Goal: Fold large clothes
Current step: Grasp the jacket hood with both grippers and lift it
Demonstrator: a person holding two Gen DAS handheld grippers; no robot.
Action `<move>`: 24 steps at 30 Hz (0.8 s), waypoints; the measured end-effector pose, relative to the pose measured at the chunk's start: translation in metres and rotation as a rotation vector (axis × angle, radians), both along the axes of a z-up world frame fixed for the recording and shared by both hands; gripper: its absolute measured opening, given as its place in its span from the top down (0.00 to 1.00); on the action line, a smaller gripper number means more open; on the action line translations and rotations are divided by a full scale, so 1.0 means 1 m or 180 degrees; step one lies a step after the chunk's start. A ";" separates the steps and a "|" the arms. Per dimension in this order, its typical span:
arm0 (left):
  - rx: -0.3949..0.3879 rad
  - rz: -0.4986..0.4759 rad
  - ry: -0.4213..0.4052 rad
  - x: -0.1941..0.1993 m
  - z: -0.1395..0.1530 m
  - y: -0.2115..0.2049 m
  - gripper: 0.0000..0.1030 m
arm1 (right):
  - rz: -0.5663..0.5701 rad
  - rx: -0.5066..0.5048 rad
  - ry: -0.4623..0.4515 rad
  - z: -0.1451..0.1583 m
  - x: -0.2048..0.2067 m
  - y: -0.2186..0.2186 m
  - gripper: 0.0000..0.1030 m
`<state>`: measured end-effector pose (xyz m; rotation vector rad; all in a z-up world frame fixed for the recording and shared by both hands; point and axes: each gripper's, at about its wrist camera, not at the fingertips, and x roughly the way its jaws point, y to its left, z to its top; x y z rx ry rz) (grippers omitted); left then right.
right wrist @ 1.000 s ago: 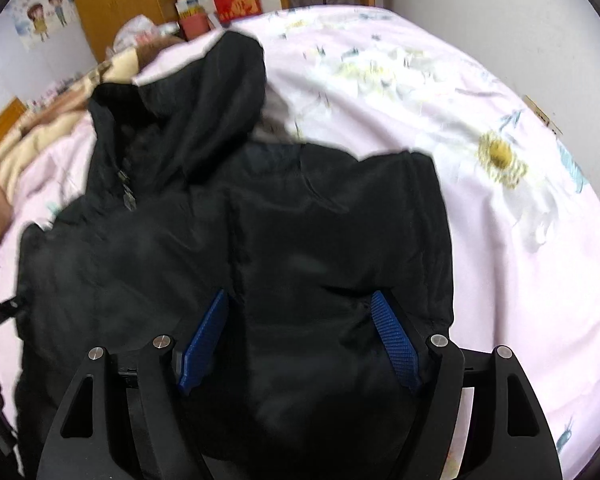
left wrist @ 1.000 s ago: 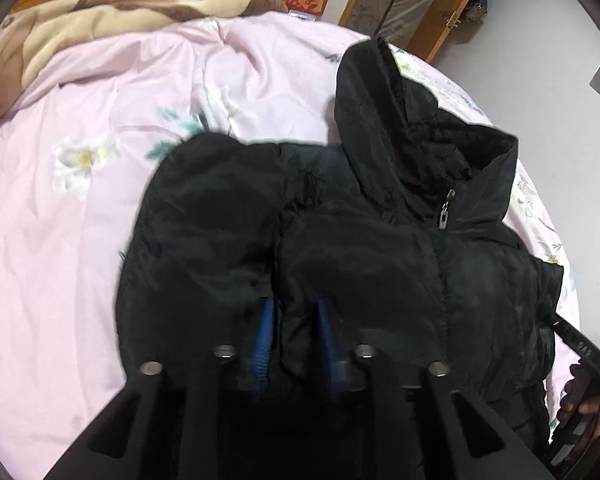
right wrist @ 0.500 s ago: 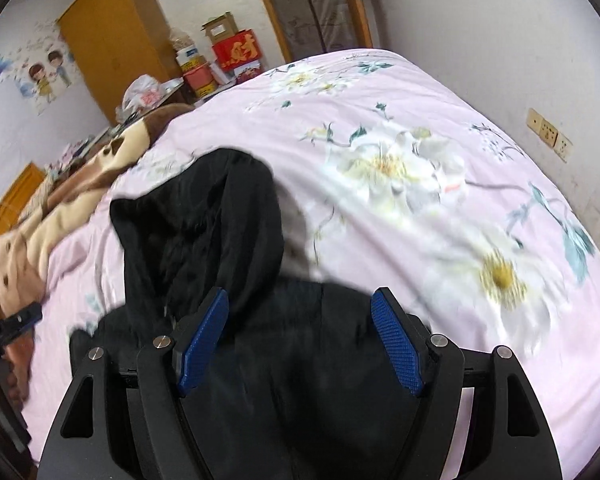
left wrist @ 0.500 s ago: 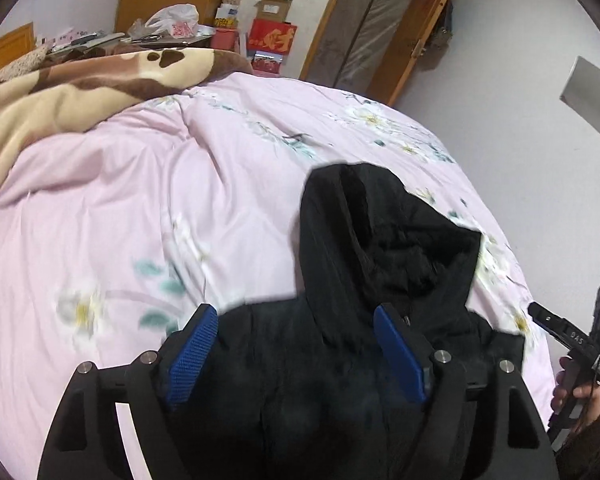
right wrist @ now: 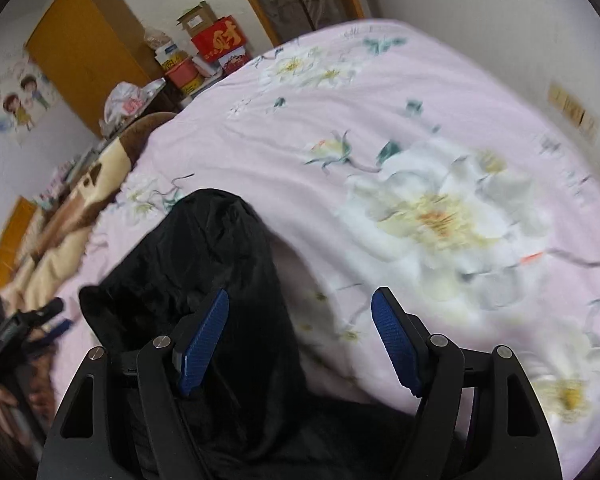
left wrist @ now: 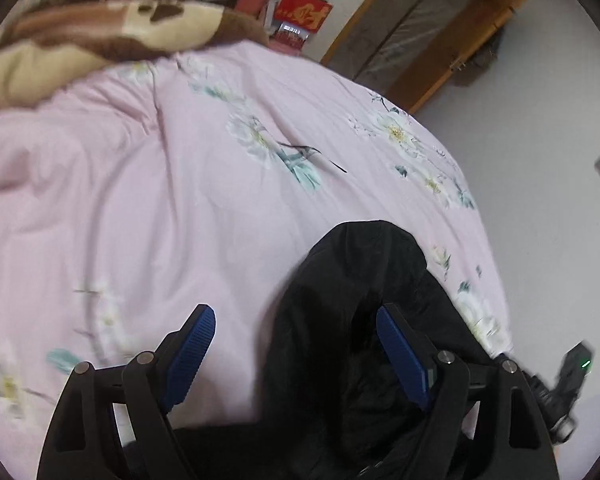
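Black, puffy and slightly shiny, the hooded jacket lies on the bed, its hood spread flat toward the far end and pointing to about twelve o'clock in both wrist views. Only the hood and collar area shows; the body of the garment runs out of frame at six o'clock, under the grippers.

In its own view, the left gripper hangs above the hood with both blue pads wide apart and nothing pinched between them; the hood sits below the right-hand pad, toward five o'clock. The right gripper is likewise spread wide and empty, the hood passing beneath its left-hand pad at about seven o'clock. Neither tool touches the fabric, as far as the blurred frames show.

Around the jacket stretches the pink floral bedcover, bare at nine o'clock in the left view and at three o'clock in the right. A brown and cream blanket is heaped at ten o'clock, with a red box and a wooden wardrobe beyond.

My reading is that the hood is the part in hand. The next move likely calls for bringing both grippers down onto the hood's far edge, pinching it at two corners, and drawing it back toward six o'clock over the jacket's body.
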<state>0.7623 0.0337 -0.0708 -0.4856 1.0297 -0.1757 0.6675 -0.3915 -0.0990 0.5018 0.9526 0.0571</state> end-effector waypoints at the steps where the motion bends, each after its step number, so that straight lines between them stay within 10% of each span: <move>1: 0.0016 0.0033 0.0019 0.008 -0.005 -0.002 0.20 | -0.0034 0.0054 0.0031 -0.005 0.005 -0.001 0.28; 9: -0.0117 0.0054 0.0244 0.031 -0.033 -0.012 0.20 | 0.0156 0.0527 0.0200 -0.035 0.020 0.005 0.31; 19: -0.0356 0.0194 0.0394 0.038 -0.052 -0.012 0.17 | 0.0547 0.0216 0.0241 -0.032 0.013 0.026 0.86; 24: 0.0046 0.0094 0.0471 0.034 -0.058 -0.025 0.87 | 0.0755 -0.0119 0.0158 -0.029 0.002 0.038 0.91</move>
